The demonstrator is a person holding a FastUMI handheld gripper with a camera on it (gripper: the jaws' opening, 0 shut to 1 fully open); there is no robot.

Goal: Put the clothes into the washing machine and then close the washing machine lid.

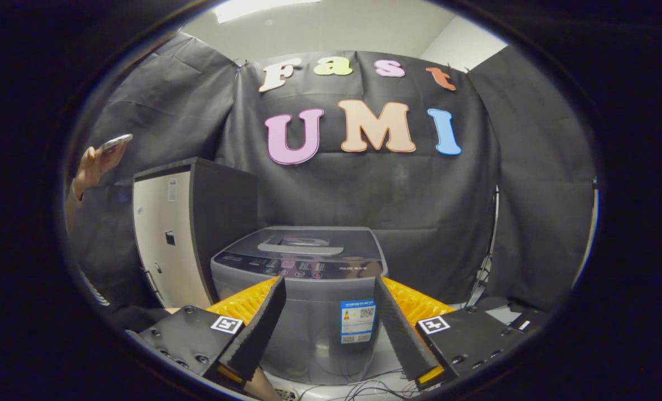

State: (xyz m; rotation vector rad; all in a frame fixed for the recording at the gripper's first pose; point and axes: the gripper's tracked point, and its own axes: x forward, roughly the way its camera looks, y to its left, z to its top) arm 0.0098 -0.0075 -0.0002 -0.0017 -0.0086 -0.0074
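A small grey top-loading washing machine [308,289] stands ahead of me, beyond my fingers, with its dark lid [303,245] lying flat and closed. A control strip runs along the front of its top, and a blue label is stuck on its front wall. My gripper [328,287] is held in front of the machine, level with its upper front, with its two fingers spread wide and nothing between them. No clothes are visible.
A tall cabinet [180,234] with a pale front and dark side stands left of the machine. A person's raised hand [94,164] holding a phone is at the far left. Cables [364,387] lie on the floor below the machine.
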